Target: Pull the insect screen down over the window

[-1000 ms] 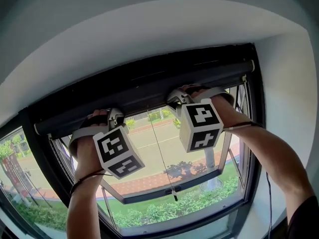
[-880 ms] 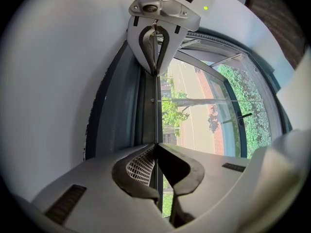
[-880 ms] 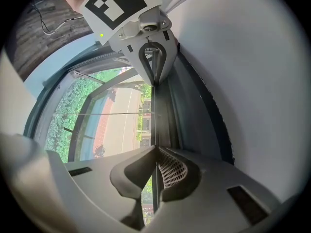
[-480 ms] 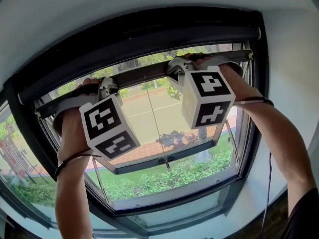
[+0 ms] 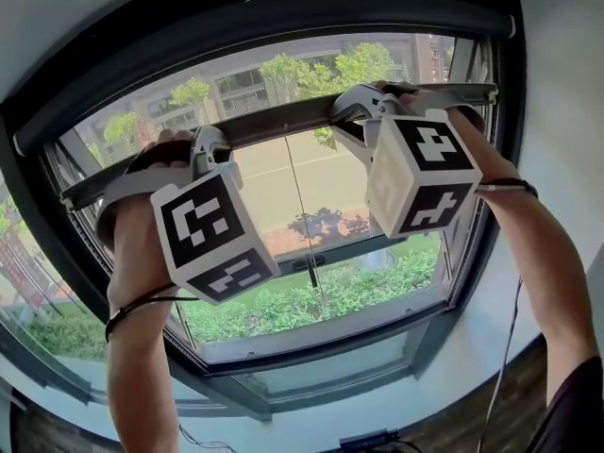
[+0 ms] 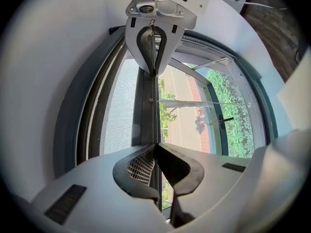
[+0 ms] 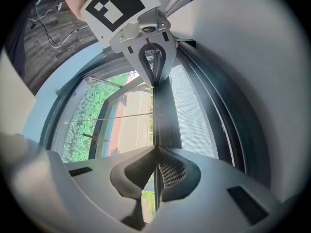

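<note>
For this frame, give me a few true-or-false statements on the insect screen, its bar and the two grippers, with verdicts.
1. The left gripper and the right gripper are both clamped on the screen's bottom bar. True.
2. The screen covers the whole window. False: the bar sits in the upper part, and the window glass below it is uncovered.
3. A thin pull cord hangs from the bar between the two grippers. True.
4. The right gripper holds the pull cord. False: it grips the bar, and the cord hangs free.
5. Mesh shows on the side of the bar toward the top of the window. True.
</note>
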Tool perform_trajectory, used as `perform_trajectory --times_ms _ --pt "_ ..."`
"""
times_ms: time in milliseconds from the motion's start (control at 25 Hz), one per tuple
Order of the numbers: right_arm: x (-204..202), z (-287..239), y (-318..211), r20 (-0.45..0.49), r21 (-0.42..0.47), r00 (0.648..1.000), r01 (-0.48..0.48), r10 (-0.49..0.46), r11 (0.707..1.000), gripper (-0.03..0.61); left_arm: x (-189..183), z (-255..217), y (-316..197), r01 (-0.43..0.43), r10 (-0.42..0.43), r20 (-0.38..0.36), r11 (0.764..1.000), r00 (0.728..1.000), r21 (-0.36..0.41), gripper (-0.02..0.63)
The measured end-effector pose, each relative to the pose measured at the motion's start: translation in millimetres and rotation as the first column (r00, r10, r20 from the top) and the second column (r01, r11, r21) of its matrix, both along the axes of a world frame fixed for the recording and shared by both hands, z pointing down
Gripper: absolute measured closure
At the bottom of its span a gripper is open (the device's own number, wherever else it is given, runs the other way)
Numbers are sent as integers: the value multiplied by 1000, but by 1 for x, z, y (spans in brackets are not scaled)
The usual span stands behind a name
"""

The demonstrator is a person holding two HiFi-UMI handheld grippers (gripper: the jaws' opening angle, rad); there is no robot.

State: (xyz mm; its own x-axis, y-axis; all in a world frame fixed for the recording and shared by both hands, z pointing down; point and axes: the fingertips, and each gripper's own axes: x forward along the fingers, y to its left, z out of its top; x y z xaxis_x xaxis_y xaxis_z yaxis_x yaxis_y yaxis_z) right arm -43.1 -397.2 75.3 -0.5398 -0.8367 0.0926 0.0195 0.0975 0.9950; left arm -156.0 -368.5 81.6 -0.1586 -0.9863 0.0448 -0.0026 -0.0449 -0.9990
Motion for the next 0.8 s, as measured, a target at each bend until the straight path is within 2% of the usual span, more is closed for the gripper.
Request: perform_trajectory --times_ms 120,280,440,800 --pt "-1 3 0 -15 -34 1000 3 -3 999 555 0 2 0 -4 4 -8 999 1000 -34 589" --pt "0 5 -3 -26 -58 1000 4 -6 998 555 7 3 -2 -24 21 -52 999 998 -43 589" --pt "-1 4 -2 -21 -70 1000 1 -3 998 556 0 5 -3 17 -18 -24 998 1000 -52 589" --pt "-2 13 -1 -32 -123 999 3 -7 992 557 -2 16 -2 9 -16 -50 990 999 -137 591"
